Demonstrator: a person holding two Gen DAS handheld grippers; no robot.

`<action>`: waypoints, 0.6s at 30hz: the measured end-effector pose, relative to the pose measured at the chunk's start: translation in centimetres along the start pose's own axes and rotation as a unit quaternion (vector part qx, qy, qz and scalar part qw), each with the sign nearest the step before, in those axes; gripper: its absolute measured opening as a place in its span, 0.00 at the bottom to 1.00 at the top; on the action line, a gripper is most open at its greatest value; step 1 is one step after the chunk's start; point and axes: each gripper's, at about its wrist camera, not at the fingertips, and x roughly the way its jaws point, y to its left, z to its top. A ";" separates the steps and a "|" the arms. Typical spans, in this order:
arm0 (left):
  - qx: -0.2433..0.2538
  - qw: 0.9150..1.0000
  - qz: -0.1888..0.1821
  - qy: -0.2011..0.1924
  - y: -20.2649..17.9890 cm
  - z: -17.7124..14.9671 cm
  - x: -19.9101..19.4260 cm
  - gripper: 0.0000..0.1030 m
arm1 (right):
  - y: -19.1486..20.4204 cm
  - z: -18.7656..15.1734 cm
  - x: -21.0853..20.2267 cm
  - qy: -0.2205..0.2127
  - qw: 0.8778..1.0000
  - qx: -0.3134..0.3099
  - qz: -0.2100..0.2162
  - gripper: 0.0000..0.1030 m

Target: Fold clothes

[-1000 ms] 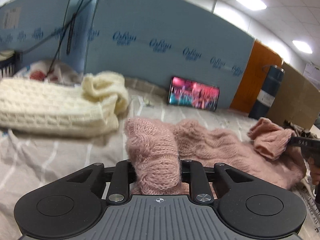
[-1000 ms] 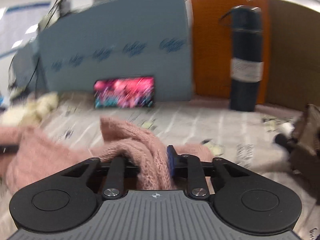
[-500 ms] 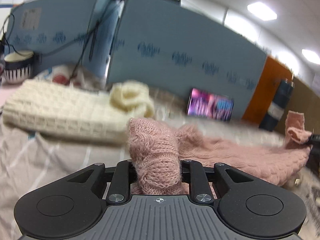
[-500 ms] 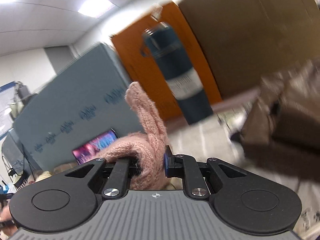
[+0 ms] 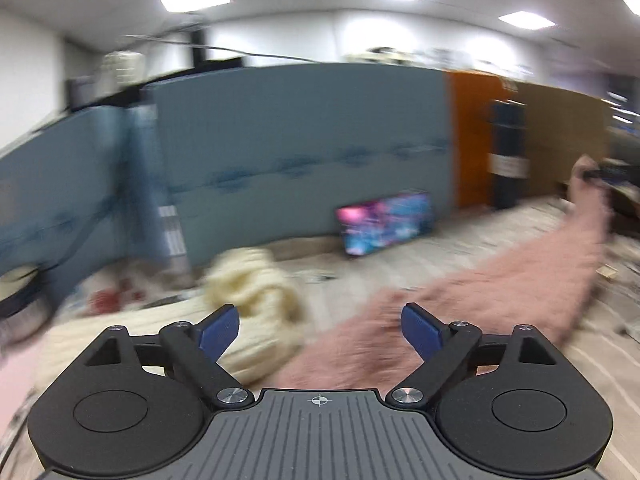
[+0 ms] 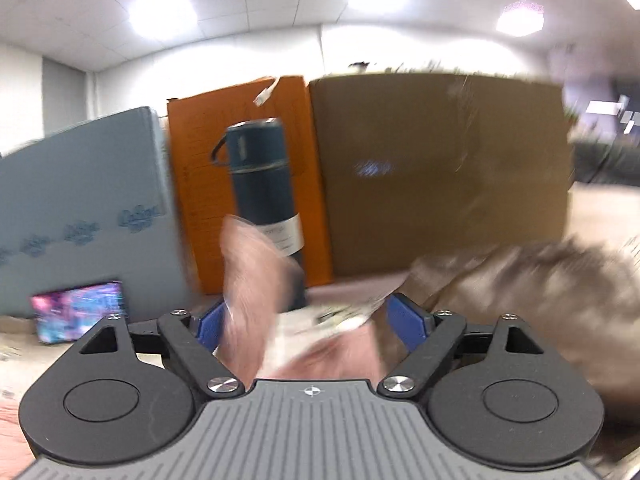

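A pink knit sweater (image 5: 500,292) lies stretched across the striped cloth, from just under my left gripper (image 5: 320,322) up to the far right. My left gripper's jaws are opening, spread wide; the blue pads (image 5: 220,326) touch nothing, and the sweater's near end lies loose below them. In the right wrist view my right gripper (image 6: 308,320) is also opening. A blurred pink sleeve end (image 6: 252,276) hangs loose between its pads, not pinched. The picture is smeared by motion.
A cream knit sweater (image 5: 256,288) lies bunched at the left. A lit phone (image 5: 386,224) leans on the blue partition (image 5: 280,140). A dark blue flask (image 6: 262,184) stands before an orange board and cardboard (image 6: 440,168). A brown garment (image 6: 540,280) lies at the right.
Both grippers were shut on ends of the pink sweater; now both have opened and the fabric has slipped free. The left view has rolled, and the right gripper has swung to the right.
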 end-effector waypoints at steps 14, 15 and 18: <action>0.021 0.989 -0.126 0.069 -1.4 0.1 4.3 0.15 | 0.8 0.9 -0.7 0.069 0.972 0.055 0.216 0.83; 0.030 0.991 -0.121 0.054 -1.6 0.1 3.5 0.14 | 1.6 0.8 -0.6 0.075 0.968 0.036 0.237 0.83; 0.065 0.992 -0.105 0.010 -2.8 0.2 1.2 0.14 | 3.9 0.6 -0.3 0.089 0.948 -0.037 0.302 0.86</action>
